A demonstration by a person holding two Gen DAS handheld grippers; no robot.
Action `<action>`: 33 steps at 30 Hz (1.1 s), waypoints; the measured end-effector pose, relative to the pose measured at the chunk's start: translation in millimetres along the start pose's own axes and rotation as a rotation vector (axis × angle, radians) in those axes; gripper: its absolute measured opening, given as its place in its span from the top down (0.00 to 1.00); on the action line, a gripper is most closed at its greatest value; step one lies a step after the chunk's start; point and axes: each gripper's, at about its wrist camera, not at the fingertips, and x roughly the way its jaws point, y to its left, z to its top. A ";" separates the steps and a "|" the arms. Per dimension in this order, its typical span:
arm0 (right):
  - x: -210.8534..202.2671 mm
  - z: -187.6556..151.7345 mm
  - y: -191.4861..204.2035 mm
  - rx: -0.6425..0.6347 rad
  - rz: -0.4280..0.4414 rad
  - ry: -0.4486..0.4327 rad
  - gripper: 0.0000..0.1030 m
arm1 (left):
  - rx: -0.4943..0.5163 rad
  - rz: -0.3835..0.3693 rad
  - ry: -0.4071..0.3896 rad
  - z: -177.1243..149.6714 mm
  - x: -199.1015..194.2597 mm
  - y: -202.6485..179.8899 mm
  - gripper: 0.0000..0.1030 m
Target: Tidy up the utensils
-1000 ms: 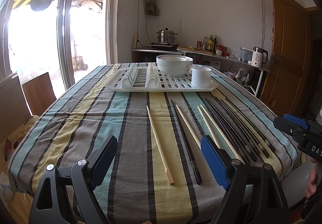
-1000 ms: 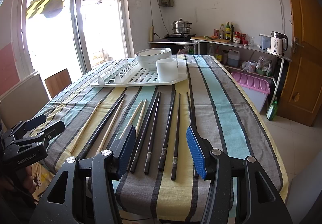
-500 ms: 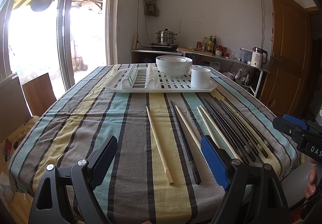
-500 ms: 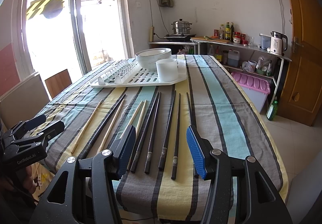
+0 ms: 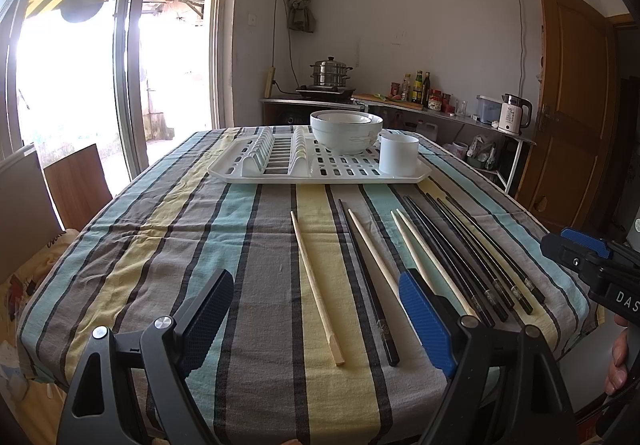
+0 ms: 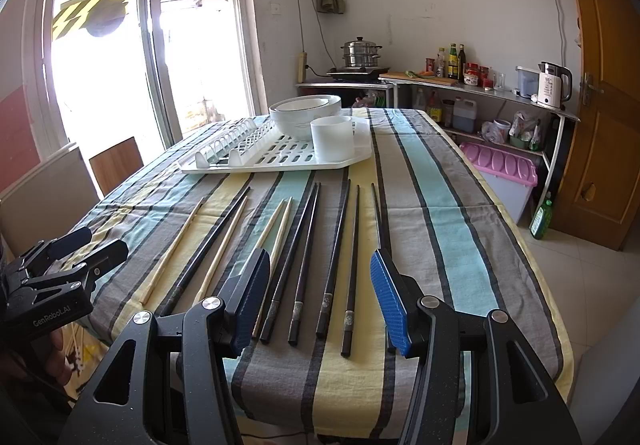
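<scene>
Several loose chopsticks lie lengthwise on the striped tablecloth: pale wooden chopsticks (image 5: pixel 316 285) (image 6: pixel 176 245) and black chopsticks (image 5: pixel 460 257) (image 6: pixel 336 257). Beyond them a white drying rack (image 5: pixel 256 175) (image 6: pixel 256 165) holds stacked white bowls (image 5: pixel 346 131) (image 6: pixel 304 117) and a white cup (image 5: pixel 398 155) (image 6: pixel 332 137). My left gripper (image 5: pixel 320 309) is open and empty, above the near table edge by the wooden chopsticks. My right gripper (image 6: pixel 316 295) is open and empty, above the near ends of the black chopsticks.
A wooden chair (image 5: pixel 76 185) stands at the table's left side. A counter (image 6: pixel 460 85) with pot, bottles and kettle runs along the back wall. A pink bin (image 6: pixel 504 173) and a green bottle (image 6: pixel 540 217) stand on the floor to the right.
</scene>
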 end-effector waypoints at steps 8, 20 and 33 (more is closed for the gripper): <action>-0.5 1.1 -0.2 -0.001 -0.001 -0.001 0.48 | -0.001 -0.002 0.003 0.6 0.4 -0.1 0.18; -1.9 -0.9 2.3 0.000 -0.002 0.002 0.48 | -0.001 -0.002 0.002 0.6 0.4 -0.4 0.18; -1.6 -1.0 2.4 0.001 0.000 0.002 0.48 | -0.002 0.001 0.007 0.0 2.7 -0.2 0.18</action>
